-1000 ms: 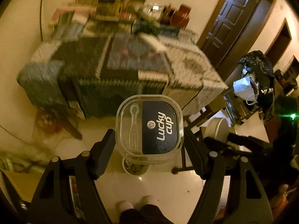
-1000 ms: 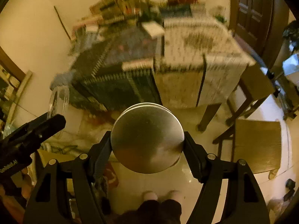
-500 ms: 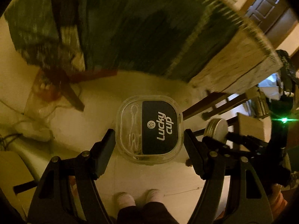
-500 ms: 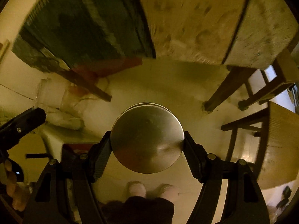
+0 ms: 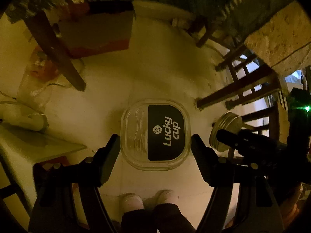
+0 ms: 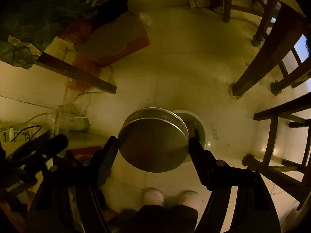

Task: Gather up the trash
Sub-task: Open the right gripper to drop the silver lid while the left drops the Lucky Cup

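My left gripper (image 5: pixel 154 141) is shut on a clear plastic cup with a black "Lucky cup" lid (image 5: pixel 155 134) and holds it above the floor, pointing down. My right gripper (image 6: pixel 153 145) is shut on a round metal tin (image 6: pixel 153 139), also pointing down; the tin shows at the right of the left wrist view (image 5: pixel 225 131) too. Behind the tin, a small round white bin (image 6: pixel 200 128) stands on the floor, mostly hidden by it.
Pale tiled floor (image 6: pixel 175 68) below. Wooden chair legs (image 6: pixel 272 58) stand at the right, a table leg (image 6: pixel 77 73) and a flat cardboard box (image 6: pixel 112 40) at the upper left. Cables and a white box (image 6: pixel 77 122) lie at the left. My feet (image 6: pixel 171 196) show at the bottom.
Both grippers have tilted down from the cluttered table to the floor, each keeping its hold. The white bin has come into the right wrist view behind the tin.
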Demonstrator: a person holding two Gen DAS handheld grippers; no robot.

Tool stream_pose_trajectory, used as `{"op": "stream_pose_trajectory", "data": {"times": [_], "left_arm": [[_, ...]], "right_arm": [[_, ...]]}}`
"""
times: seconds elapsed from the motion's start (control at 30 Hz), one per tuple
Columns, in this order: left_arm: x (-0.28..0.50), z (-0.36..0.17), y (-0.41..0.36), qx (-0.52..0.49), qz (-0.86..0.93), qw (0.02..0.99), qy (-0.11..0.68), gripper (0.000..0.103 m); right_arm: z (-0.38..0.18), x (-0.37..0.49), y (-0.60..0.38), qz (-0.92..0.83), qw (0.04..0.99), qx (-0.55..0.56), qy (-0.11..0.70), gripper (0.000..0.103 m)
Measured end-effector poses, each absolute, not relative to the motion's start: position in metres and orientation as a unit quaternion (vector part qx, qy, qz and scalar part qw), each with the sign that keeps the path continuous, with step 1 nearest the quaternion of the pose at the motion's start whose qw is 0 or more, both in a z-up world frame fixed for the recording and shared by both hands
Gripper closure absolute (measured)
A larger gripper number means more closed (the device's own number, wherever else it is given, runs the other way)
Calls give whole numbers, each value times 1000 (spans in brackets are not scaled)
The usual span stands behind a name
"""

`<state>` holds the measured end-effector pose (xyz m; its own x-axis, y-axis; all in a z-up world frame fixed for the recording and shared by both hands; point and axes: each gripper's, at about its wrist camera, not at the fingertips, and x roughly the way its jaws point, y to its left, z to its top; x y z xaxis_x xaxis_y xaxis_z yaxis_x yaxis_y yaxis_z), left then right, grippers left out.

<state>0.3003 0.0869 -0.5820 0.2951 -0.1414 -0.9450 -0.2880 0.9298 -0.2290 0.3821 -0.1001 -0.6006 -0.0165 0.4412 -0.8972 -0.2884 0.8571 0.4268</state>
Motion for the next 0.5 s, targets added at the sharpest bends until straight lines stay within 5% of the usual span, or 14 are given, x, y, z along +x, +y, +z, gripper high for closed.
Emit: {"op": "stream_pose_trajectory", "data": {"times": [0.5], "left_arm": [[318, -627, 48, -177, -3, 755, 631, 29]], "right_arm": [[-619, 387, -114, 251, 693, 70, 672, 32]]}}
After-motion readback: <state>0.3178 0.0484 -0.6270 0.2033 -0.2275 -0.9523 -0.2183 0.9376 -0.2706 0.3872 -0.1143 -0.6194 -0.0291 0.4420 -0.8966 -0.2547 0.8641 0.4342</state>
